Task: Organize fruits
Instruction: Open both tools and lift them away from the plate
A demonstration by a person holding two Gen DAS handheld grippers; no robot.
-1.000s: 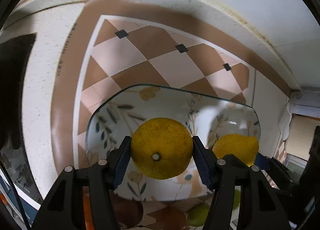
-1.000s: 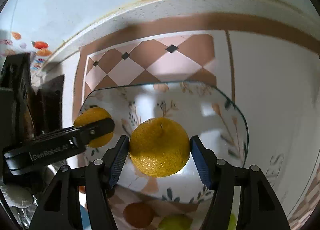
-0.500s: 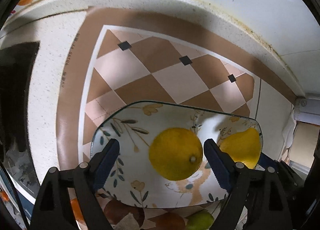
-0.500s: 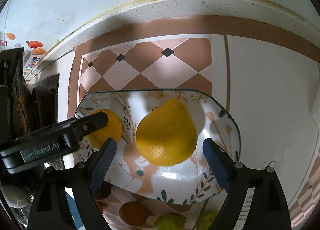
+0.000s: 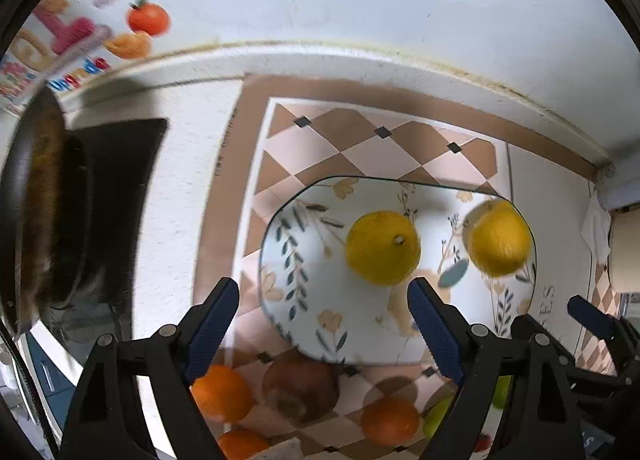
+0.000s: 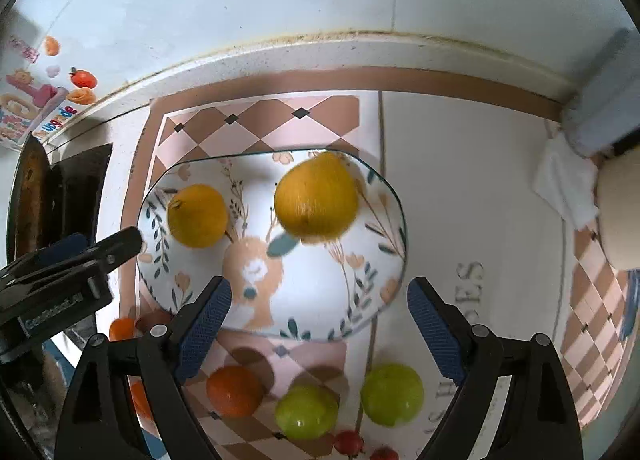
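Both claws stand spread wide with nothing between their blue pads. From the left wrist view, the left claw [image 5: 323,324] hangs above the near left part of the flower-patterned plate [image 5: 304,300], and the right claw's blue tip shows at the far right edge. From the right wrist view, the right claw [image 6: 319,324] hangs above the near edge of the same plate [image 6: 320,300], and the left claw [image 6: 72,276] reaches in from the left, its tip just beside the plate's left rim.

2 yellow fruits lie on the plate, apart from each other. The left yellow fruit [image 5: 383,247] [image 6: 197,215] sits toward the plate's left middle with its stem end showing. The right yellow fruit [image 5: 499,238] [image 6: 316,196] sits near the far right rim and looks blurred.

The plate rests on a checkered mat [image 6: 256,128] laid on the white table [image 6: 460,180]. On the near side of the plate, on the mat, lie an orange [image 6: 234,391], 2 green fruits [image 6: 306,412] [image 6: 392,395] and small red fruits [image 6: 348,442]. The left wrist view also shows more oranges [image 5: 221,394] and a brown round fruit [image 5: 300,386] there. A dark pan [image 5: 40,200] stands at the left.
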